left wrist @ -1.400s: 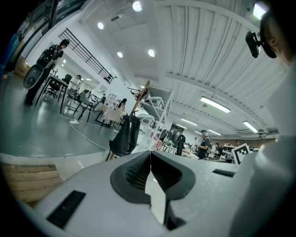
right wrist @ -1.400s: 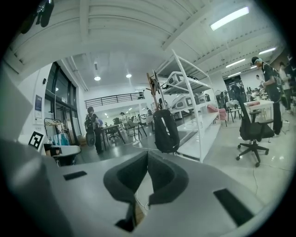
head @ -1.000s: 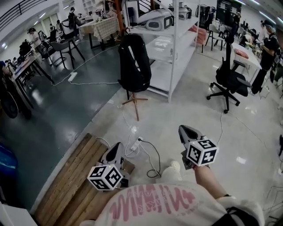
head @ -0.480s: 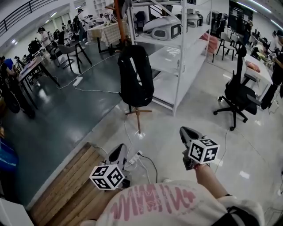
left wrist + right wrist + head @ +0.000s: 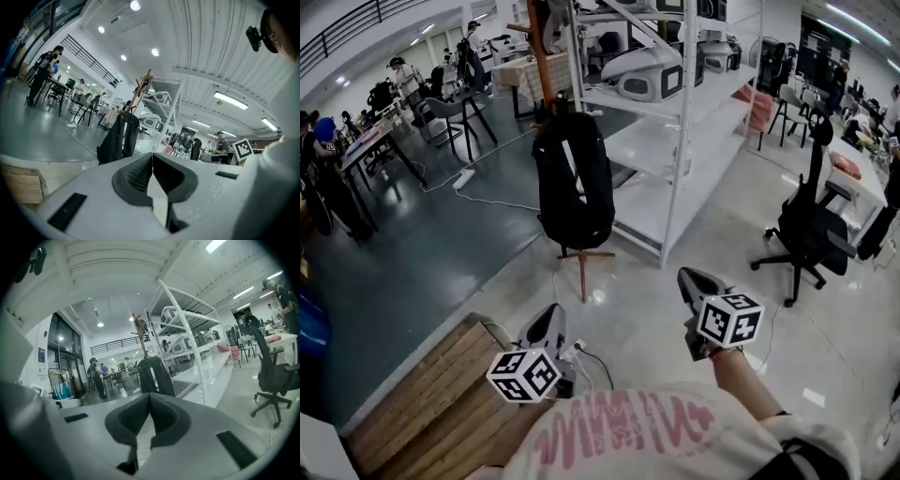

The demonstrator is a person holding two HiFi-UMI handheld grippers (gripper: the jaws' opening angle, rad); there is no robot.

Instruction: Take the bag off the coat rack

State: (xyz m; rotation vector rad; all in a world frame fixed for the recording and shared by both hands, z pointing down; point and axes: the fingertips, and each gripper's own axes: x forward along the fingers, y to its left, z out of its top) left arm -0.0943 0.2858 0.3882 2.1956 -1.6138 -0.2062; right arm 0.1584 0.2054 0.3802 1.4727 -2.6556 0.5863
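The bag (image 5: 572, 178) shows larger than a second ago and hangs on the rack (image 5: 541, 58) at upper centre, so the approach is closing in. The left hand-held gripper (image 5: 549, 321) and right hand-held gripper (image 5: 692, 279) are both closed, empty and well short of it.

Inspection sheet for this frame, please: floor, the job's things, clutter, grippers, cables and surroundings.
Surface: glossy floor, dark on the left and pale on the right; wooden platform at lower left.
Job's things: black bag hangs on the wooden coat rack, not yet taken off.
Clutter: power strip on the floor by the platform.
Grippers: left gripper and right gripper both shut and empty, short of the bag.
Cables: white cable across the dark floor behind the rack.
Surroundings: white shelf rack, office chair, people at desks far left.
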